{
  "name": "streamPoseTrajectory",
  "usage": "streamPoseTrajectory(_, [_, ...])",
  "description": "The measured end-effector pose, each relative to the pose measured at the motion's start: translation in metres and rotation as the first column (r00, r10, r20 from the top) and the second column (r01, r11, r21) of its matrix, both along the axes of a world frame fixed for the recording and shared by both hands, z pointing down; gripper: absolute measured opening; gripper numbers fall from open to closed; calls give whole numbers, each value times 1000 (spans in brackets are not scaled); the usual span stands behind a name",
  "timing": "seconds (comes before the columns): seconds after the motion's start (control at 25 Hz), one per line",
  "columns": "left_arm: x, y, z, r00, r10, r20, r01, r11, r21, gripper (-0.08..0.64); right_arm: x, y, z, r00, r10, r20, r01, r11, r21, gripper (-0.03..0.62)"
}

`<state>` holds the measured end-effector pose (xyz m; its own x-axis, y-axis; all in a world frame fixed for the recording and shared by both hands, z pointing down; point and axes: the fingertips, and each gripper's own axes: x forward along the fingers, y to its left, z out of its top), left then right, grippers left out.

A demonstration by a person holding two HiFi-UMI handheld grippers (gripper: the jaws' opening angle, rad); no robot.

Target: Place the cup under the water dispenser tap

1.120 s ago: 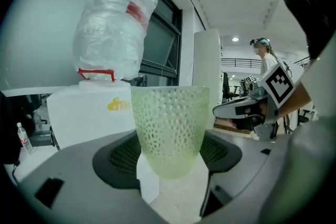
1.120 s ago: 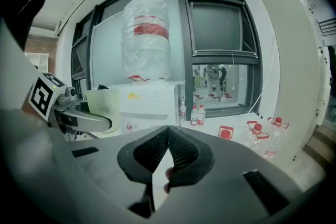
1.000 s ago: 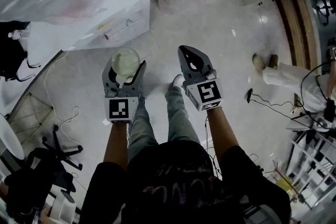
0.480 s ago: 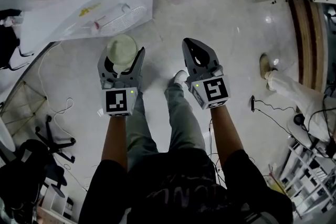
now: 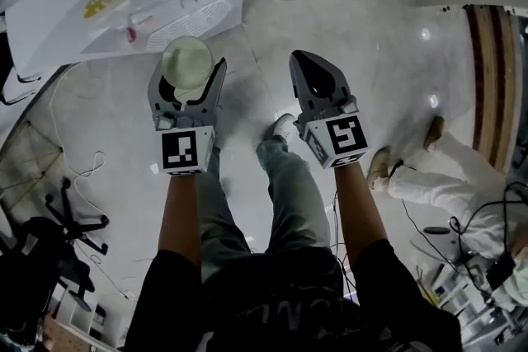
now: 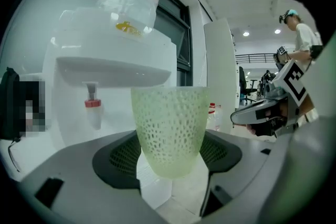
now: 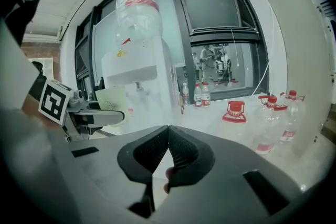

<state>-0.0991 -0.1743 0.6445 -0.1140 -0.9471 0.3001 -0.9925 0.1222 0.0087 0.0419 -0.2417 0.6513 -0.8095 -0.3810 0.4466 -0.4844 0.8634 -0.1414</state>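
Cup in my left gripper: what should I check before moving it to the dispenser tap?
1. Grip: the cup is held between the fingers of the left gripper: ok.
2. Tilt: the cup is upright: ok.
3. Position: the cup is under the red tap: not ok; in the left gripper view the tap is off to the cup's left.
4. Space below the tap is free: ok, nothing seen there.
5. Other hand: the right gripper is shut, empty and off to the side: ok.
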Motion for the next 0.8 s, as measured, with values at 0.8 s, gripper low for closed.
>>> streamPoseTrajectory(0.8, [-41,-59,120,997,-37,69,38,999,-18,350,-24,-47,112,999,-32,-10,33,997,63,14])
